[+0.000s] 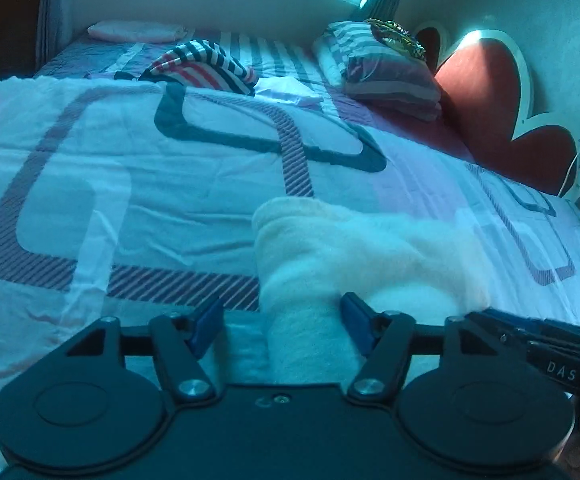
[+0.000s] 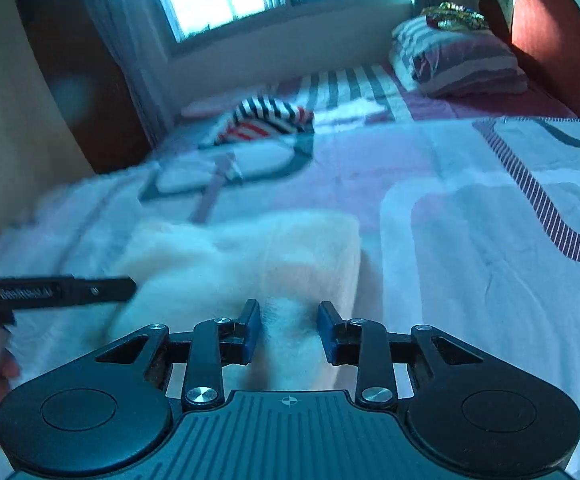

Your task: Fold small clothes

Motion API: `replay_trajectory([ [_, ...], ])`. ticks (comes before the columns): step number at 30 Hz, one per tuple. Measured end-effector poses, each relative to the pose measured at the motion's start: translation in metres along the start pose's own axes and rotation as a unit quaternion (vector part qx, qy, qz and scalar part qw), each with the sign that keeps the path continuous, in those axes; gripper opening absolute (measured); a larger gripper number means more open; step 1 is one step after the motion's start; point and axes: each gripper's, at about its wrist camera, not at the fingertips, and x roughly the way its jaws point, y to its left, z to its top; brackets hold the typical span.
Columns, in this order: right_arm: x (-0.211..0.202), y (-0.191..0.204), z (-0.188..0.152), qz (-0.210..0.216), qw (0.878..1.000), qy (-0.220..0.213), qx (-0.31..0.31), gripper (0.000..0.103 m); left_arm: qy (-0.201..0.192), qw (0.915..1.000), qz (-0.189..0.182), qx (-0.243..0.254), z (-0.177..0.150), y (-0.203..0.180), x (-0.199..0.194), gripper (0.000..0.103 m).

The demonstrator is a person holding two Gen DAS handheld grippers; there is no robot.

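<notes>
Fleecy garment [image 1: 353,248]: cream-white, plain. Bedspread [image 1: 138,184]: white and pale pink, with dark and striped loop outlines. Crumpled top [image 1: 202,66]: navy-white stripes, red-white part. Pillow [image 1: 385,72]: grey-white-maroon stripes, probably. Headboard [image 1: 485,92]: red, white-edged. Gripper pads [image 1: 210,326]: blue.

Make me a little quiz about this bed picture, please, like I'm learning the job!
1. True or false: the fluffy cream fleece cloth lies on the patterned white bedspread.
2. What sits on top of the striped pillow? A) a shiny gold thing B) a shoe C) a book
3. Are the left tongs and the right tongs open or shut?
Key: 1 true. 2 A. 3 Both open, with the cloth between their pads.
</notes>
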Motion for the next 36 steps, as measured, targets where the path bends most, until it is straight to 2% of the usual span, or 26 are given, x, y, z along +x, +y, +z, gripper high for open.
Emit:
replay_trajectory([
  [4, -0.006, 0.003, 0.0, -0.012, 1.0, 0.007, 0.0, 0.032, -0.005, 0.9996, 0.015, 0.021, -0.002, -0.007, -0.012, 0.065],
  [8, -0.04, 0.014, -0.013, -0.005, 1.0, -0.005, -0.025, 0.032, -0.026, 0.9975, 0.015, 0.065, -0.025, -0.021, -0.047, 0.064],
  [11, -0.055, 0.023, -0.036, -0.004, 0.999, 0.007, -0.036, 0.032, -0.018, 0.9977, 0.014, 0.065, -0.054, -0.025, -0.055, 0.064],
  [16, -0.076, 0.026, -0.073, -0.013, 0.999, 0.032, -0.017, 0.032, -0.015, 0.9988, 0.023, 0.041, -0.09, -0.02, -0.077, 0.066],
  [21, -0.096, 0.028, -0.101, -0.016, 0.999, 0.044, -0.005, 0.032, -0.006, 0.9976, 0.03, 0.062, -0.118, -0.023, -0.095, 0.066],
  [30, -0.119, 0.032, -0.121, -0.025, 0.998, 0.052, 0.01, 0.032, 0.003, 0.9971, 0.035, 0.068, -0.141, -0.026, -0.114, 0.066],
  [34, -0.121, 0.035, -0.122, -0.029, 0.998, 0.056, 0.006, 0.032, 0.006, 0.9967, 0.037, 0.072, -0.143, -0.026, -0.116, 0.066],
  [36, -0.127, 0.037, -0.117, -0.034, 0.998, 0.044, 0.008, 0.032, 0.008, 0.9967, 0.038, 0.071, -0.142, -0.026, -0.118, 0.066],
])
